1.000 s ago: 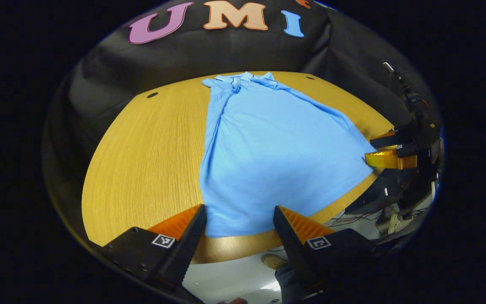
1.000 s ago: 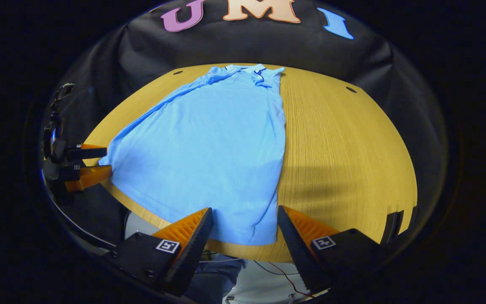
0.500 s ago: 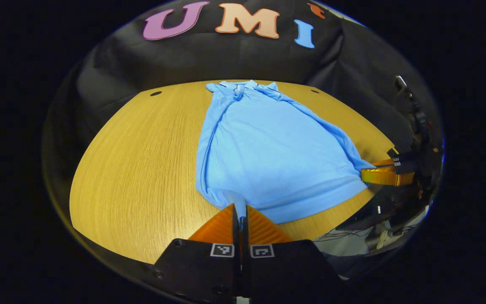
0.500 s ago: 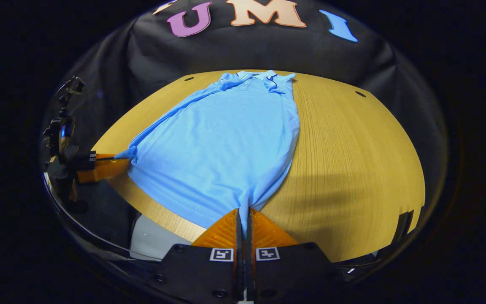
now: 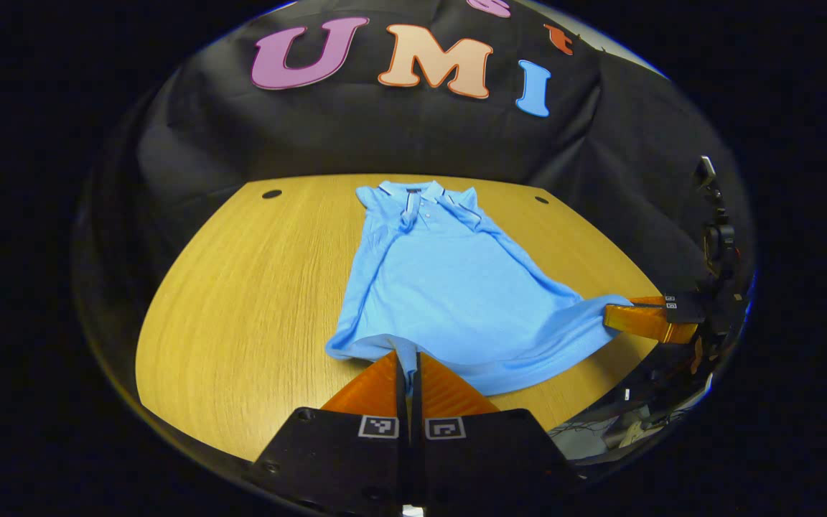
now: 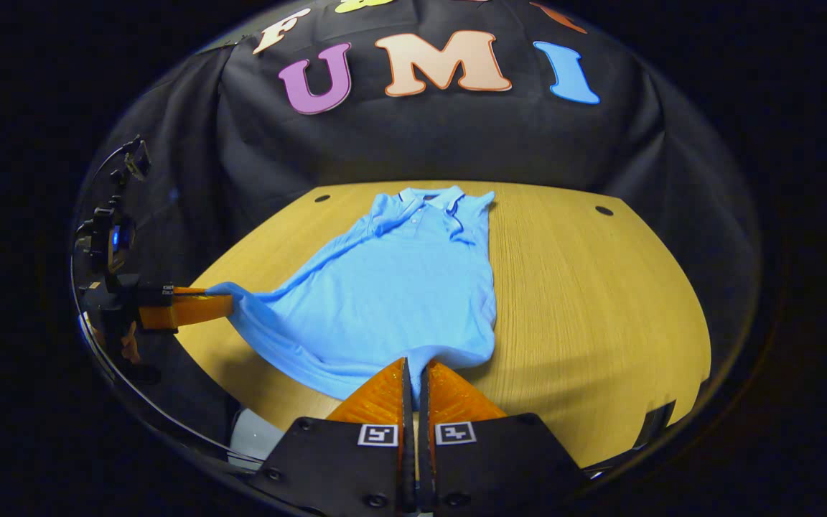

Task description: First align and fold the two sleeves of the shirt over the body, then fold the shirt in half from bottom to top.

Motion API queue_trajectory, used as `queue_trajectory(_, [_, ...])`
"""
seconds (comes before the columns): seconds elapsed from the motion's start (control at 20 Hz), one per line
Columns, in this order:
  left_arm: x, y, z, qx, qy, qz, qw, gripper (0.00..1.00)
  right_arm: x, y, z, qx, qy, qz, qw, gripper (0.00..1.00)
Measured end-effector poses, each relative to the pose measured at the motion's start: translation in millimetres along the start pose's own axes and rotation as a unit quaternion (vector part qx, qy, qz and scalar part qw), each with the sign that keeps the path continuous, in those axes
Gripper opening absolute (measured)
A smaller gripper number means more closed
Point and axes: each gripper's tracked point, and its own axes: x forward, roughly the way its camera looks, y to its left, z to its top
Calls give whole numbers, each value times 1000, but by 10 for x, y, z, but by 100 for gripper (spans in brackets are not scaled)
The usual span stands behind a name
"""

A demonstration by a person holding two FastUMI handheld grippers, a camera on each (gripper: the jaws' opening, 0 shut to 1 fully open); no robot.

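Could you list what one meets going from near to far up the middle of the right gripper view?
Right hand-held gripper shut on the hem → light blue polo shirt → its collar → bare far strip of the round wooden table → black cloth wall.

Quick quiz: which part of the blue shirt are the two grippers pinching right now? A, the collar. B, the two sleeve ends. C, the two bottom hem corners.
C: the left gripper and the right gripper are each closed on a bottom corner of the shirt, while the collar lies at the table's far side.
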Motion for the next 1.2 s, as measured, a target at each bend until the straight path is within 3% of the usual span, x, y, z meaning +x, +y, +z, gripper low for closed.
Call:
queue_trajectory(0.4, [572, 208, 1158, -29, -56, 20, 998, 0, 567, -398, 1459, 10, -87, 6, 996, 4])
queue_trajectory(0.5, [787, 259, 1416, -35, -68, 22, 997, 0, 778, -528, 1714, 9, -97, 5, 995, 0])
queue_trajectory(0.7, [1312, 395, 1858, -33, -82, 33, 996, 0, 1319, -721, 2104, 13, -108, 9, 994, 4])
queue_trajectory(0.95, [2042, 560, 2132, -28, -72, 44, 996, 0, 2147, -1022, 2413, 32, -106, 3, 994, 4])
queue_trajectory(1.2, [2732, 790, 1928, -47, -37, 64, 996, 0, 2963, -1243, 2168, 43, -54, -12, 998, 4])
